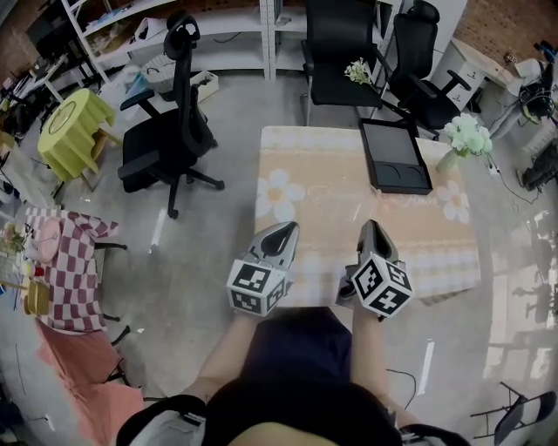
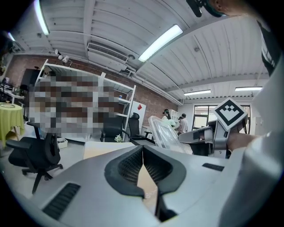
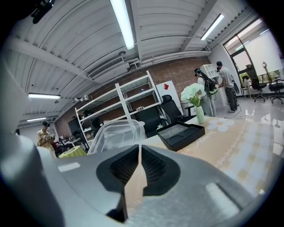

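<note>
My left gripper and right gripper hover side by side over the near edge of a table with a beige flowered cloth. Both are shut, tips together, with nothing between the jaws. A clear plastic container stands between and just beyond them: it shows right of the left gripper as the container, and left of the right gripper as the container. A black tray lies at the table's far right, also the tray. Beside it is a vase of white flowers.
Black office chairs stand left of the table and behind it. A round table with a yellow-green cover and a checkered table are at the far left. White shelving lines the back. People stand far off.
</note>
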`<state>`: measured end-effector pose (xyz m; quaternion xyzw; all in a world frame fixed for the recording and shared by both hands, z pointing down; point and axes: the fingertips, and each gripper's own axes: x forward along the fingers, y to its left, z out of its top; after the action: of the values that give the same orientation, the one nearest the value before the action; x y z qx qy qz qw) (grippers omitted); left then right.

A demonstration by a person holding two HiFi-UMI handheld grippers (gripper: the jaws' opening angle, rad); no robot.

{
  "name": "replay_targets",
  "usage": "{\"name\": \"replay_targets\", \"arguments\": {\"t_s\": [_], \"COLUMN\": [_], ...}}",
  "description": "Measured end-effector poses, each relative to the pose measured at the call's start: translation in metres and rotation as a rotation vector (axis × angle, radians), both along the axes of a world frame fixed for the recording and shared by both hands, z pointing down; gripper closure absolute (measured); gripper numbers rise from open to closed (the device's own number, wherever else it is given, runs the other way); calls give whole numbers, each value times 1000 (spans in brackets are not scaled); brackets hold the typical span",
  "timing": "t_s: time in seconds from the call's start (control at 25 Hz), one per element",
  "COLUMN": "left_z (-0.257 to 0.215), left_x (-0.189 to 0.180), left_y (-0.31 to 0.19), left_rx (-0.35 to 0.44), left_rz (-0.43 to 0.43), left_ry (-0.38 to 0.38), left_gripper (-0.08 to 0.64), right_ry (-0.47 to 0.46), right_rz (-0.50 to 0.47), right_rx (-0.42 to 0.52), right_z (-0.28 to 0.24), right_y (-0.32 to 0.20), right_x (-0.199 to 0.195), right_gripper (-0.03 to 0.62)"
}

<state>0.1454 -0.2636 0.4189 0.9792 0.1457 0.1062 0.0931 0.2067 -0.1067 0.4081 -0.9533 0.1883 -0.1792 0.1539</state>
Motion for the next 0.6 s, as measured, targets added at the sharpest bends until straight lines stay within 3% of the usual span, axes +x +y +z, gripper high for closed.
{"name": "replay_targets", "arguments": {"t_s": [0.28, 0.6], "left_z": [-5, -7], "left_x": [1, 1], "left_y": [7, 7], "left_rx": [2, -11], "left_rz": [23, 27], "left_ry": [31, 36], "left_gripper": [548, 548], "right_ry": [45, 31], "right_rz": [23, 10], "right_rx": [10, -5], "right_z": [-5, 2], "right_y": [9, 5], "right_x": [-12, -18], "right_gripper": [572, 572]}}
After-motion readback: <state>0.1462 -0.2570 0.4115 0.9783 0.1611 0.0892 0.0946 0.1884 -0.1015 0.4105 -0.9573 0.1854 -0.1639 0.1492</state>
